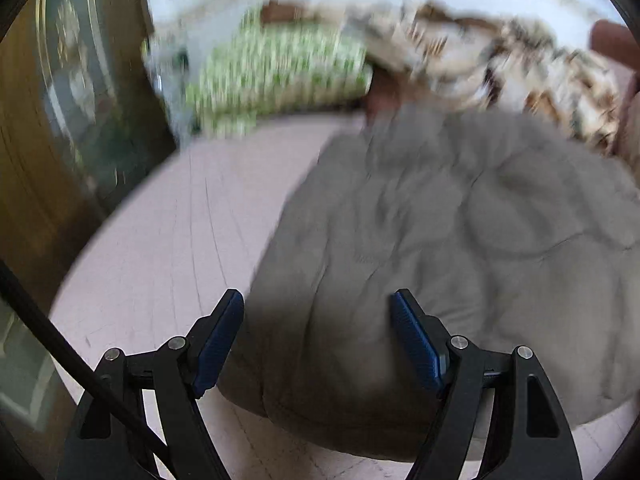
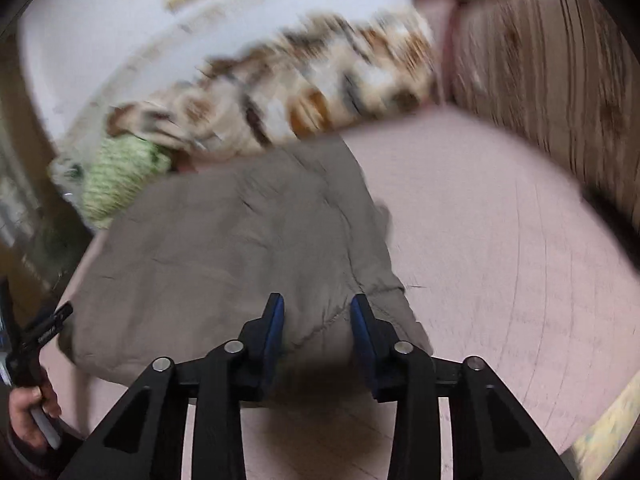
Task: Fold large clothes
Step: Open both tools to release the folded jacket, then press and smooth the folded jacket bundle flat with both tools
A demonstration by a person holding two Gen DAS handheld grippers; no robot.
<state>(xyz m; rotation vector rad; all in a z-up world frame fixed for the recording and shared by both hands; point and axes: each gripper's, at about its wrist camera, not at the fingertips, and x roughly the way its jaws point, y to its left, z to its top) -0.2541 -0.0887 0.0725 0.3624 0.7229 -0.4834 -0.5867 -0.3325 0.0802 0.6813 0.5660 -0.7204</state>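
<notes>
A grey padded garment (image 1: 440,240) (image 2: 224,248) lies folded into a thick block on a pink sheet (image 1: 168,240) (image 2: 480,240). My left gripper (image 1: 318,294) hovers wide open over the garment's near left edge; the cloth runs under the gap and neither blue pad presses on it. My right gripper (image 2: 318,298) has its jaws narrowed around a puffy seam at the garment's near right corner, and the cloth fills the gap between the pads. In the right wrist view, a hand (image 2: 28,412) holding the left gripper's handle shows at the lower left edge. Both views are motion-blurred.
Beyond the garment lie a green-and-white patterned cloth (image 1: 276,68) (image 2: 120,172) and a cream-and-brown patterned blanket (image 1: 500,60) (image 2: 320,80). A dark wooden cabinet (image 1: 60,120) stands at the left. A brown striped cushion (image 2: 540,72) rises at the right.
</notes>
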